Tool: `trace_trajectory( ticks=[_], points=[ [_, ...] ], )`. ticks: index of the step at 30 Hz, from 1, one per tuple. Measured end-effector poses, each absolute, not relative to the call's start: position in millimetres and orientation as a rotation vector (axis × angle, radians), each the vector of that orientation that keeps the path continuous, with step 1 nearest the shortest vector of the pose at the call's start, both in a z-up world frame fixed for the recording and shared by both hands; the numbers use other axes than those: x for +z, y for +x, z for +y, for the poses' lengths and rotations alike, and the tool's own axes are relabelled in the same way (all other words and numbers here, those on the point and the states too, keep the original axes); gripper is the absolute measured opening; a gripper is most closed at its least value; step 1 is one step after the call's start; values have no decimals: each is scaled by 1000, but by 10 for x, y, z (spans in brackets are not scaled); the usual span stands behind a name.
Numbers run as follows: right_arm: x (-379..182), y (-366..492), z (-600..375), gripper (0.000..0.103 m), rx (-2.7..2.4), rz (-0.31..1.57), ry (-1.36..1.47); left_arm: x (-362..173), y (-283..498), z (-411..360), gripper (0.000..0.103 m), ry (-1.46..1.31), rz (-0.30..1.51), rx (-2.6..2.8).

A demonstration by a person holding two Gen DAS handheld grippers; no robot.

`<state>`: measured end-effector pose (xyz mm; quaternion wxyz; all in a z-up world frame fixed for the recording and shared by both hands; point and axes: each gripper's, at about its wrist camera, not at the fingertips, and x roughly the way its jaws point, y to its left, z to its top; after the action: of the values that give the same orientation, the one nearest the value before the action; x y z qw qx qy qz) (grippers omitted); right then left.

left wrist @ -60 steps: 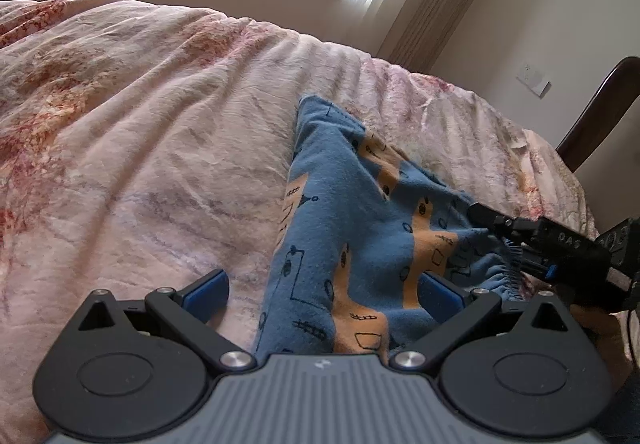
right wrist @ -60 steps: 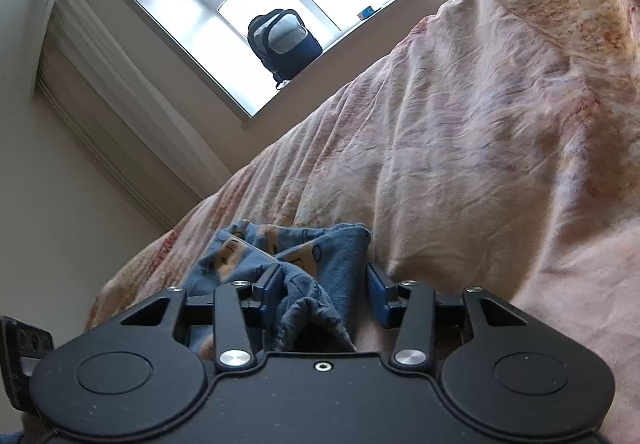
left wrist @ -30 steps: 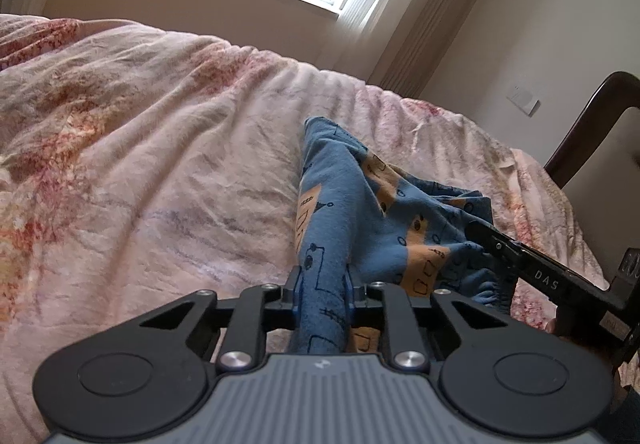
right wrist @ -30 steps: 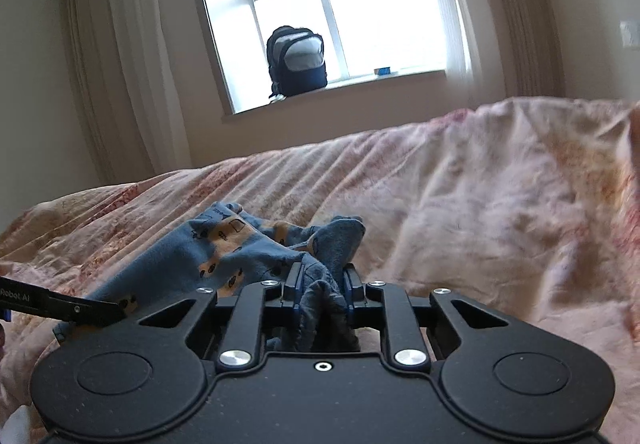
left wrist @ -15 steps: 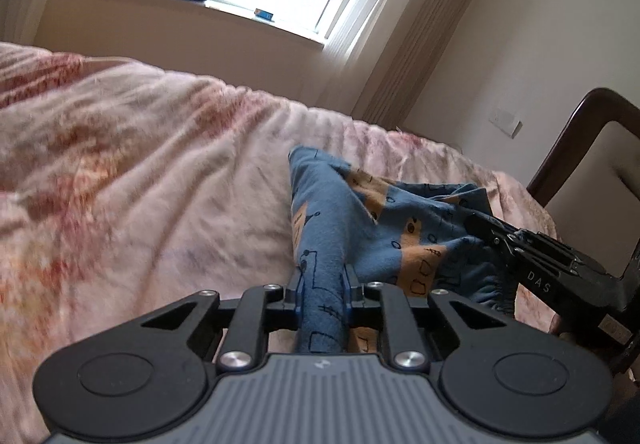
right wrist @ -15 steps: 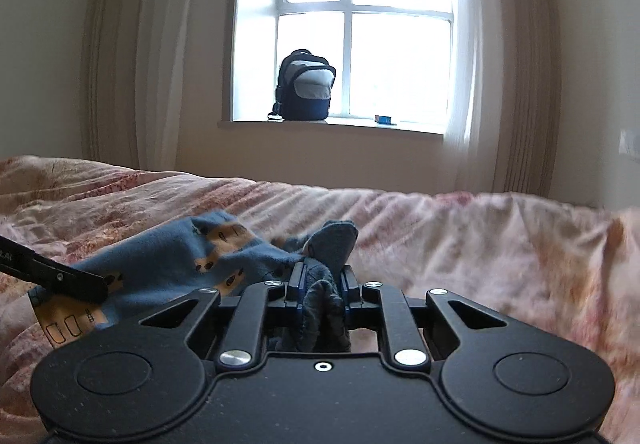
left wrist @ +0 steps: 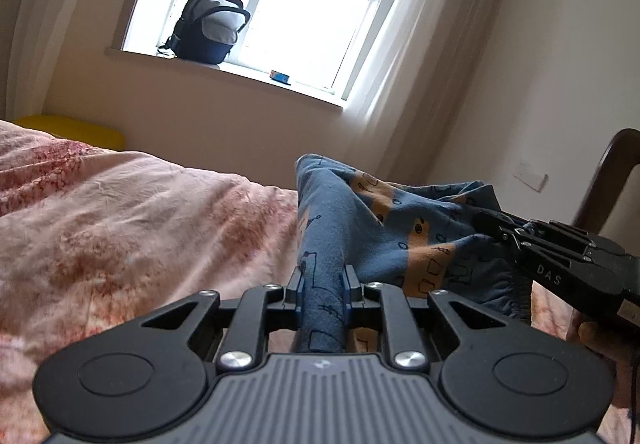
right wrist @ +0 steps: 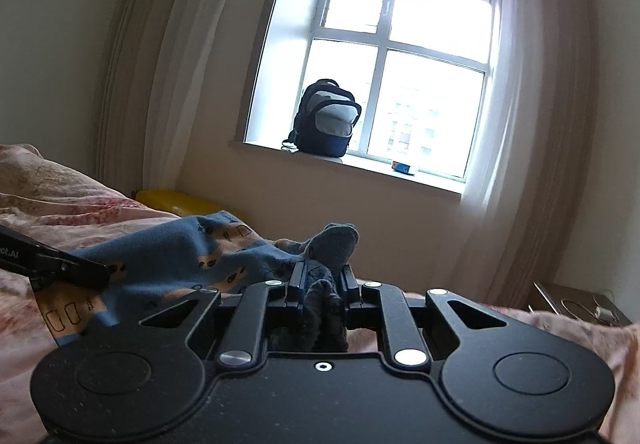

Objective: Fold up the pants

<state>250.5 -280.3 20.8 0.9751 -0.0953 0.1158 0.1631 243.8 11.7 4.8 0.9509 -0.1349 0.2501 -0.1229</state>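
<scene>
The pants [left wrist: 384, 219] are blue with orange printed patches. They hang lifted above the pink floral bedspread [left wrist: 120, 211], stretched between both grippers. My left gripper [left wrist: 323, 284] is shut on one edge of the fabric. My right gripper [right wrist: 323, 280] is shut on a bunched part of the pants [right wrist: 224, 248]. The right gripper also shows at the right of the left wrist view [left wrist: 486, 228], biting the elastic waist. The left gripper shows at the left of the right wrist view [right wrist: 104, 272].
A window with a dark backpack [right wrist: 326, 123] on its sill is ahead. A yellow object [right wrist: 180, 201] lies beyond the bed. A dark wooden chair back [left wrist: 608, 171] stands at the right. A bedside table [right wrist: 576, 302] is at the far right.
Both grippers went from open to shut on the pants, then rose and tilted up. The pants came up off the bedspread and more of the window and wall shows.
</scene>
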Motion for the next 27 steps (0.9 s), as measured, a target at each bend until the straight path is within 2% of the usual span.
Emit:
trace_trajectory(
  ticks=[9,22,26,27],
  points=[
    [-150,3023,-2638,17,350,369,-271,-425,2623,152,19,-317,608,-198],
    [-289,3042,-2625,17,345,415,-267,-411,2633,130,20,-283,616,-194],
    [-271,3021,-2663,18,343,429,-273,-384,2617,142,27,-275,629,-180],
    [-263,3025,-2672,19,343,438,-263,-369,2602,152,35,-279,632,-185]
  ],
)
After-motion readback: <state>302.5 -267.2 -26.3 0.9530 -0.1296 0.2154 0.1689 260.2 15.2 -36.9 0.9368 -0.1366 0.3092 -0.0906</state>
